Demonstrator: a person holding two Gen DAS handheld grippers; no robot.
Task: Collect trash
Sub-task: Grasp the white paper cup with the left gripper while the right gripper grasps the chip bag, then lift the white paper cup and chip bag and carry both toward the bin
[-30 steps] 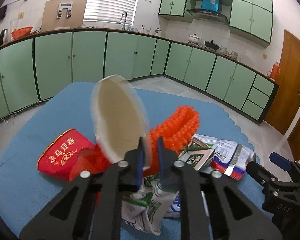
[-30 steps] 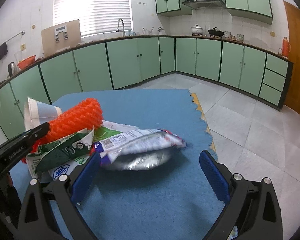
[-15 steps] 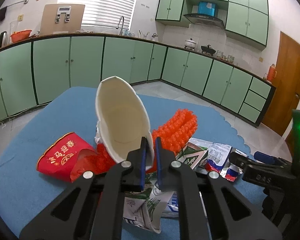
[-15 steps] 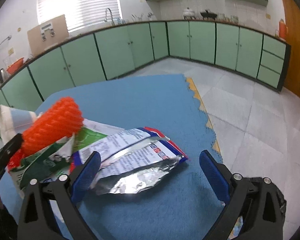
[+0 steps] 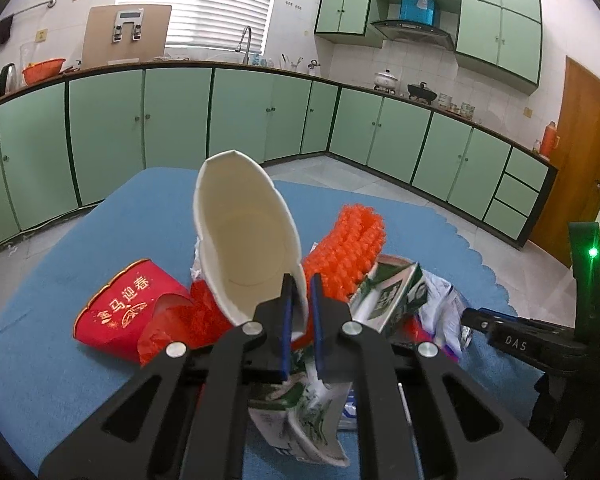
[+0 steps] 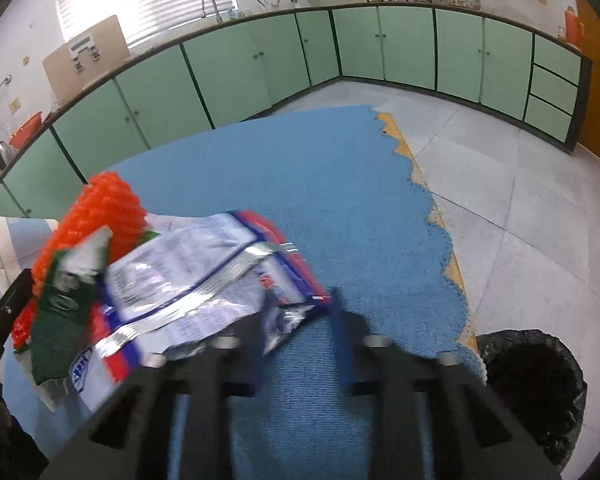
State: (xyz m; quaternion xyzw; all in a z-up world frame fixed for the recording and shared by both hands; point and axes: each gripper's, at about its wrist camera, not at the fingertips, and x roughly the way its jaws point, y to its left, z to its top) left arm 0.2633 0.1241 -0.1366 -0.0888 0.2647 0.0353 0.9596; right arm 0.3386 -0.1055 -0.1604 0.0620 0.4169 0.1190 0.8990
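Jaws of left gripper point(image 5: 300, 312) pinch paper cup point(image 5: 246, 248) rim; right gripper point(image 6: 300, 344) jaws closing on foil wrapper point(image 6: 204, 280).

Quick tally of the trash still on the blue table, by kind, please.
Paper cup: 1
Red paper holder: 1
Orange foam net: 1
Green carton pieces: 2
Foil snack wrapper: 1
Total: 6

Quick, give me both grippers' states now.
Left gripper: shut on the paper cup wall.
Right gripper: jaws closing, the snack wrapper corner between them.
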